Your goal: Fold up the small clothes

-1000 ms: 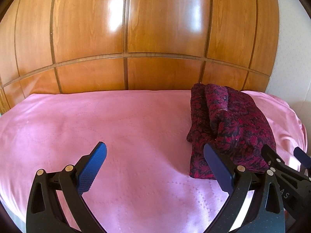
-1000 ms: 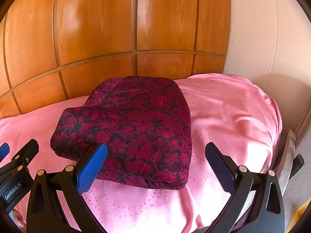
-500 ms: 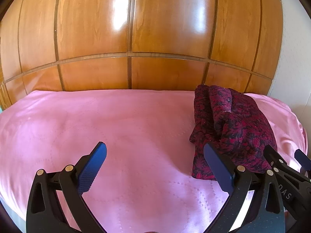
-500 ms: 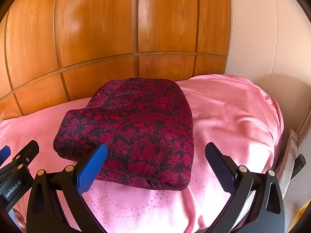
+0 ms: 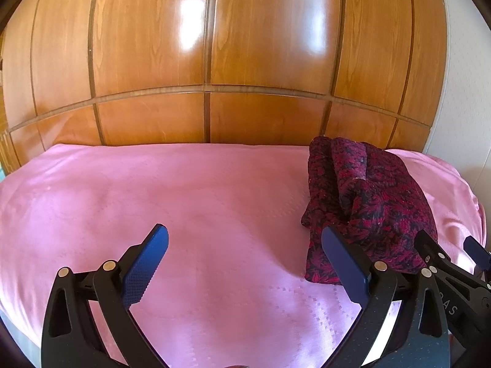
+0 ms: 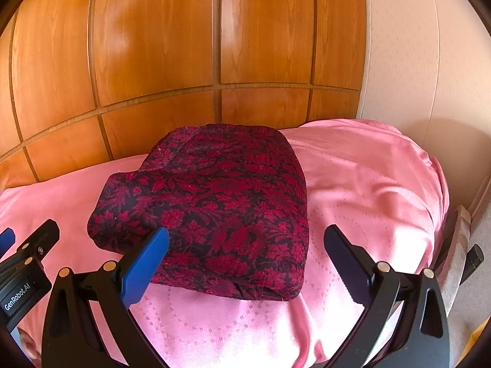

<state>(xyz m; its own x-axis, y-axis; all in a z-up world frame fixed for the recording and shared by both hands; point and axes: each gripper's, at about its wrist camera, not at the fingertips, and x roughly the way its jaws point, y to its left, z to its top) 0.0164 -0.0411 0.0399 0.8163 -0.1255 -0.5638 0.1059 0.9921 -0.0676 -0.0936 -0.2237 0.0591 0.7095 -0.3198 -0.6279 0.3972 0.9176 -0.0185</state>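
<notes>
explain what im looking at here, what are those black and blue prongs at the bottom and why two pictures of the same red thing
The prongs are two hand-held claws, one in each of a person's hands; there is no robot arm. Each claw carries a wide-angle camera looking forward along its two fingers, so each picture shows its own claw at the bottom edge. One picture comes from the left claw, the other from the right claw. In both, the blue-padded fingers stand wide apart and hold nothing. The red thing is a folded dark red patterned garment, lying on a pink bedspread in front of a wooden panelled wall. The left view sees it off to the right; the right view sees it almost straight ahead, with the left claw's tip at its left edge.
</notes>
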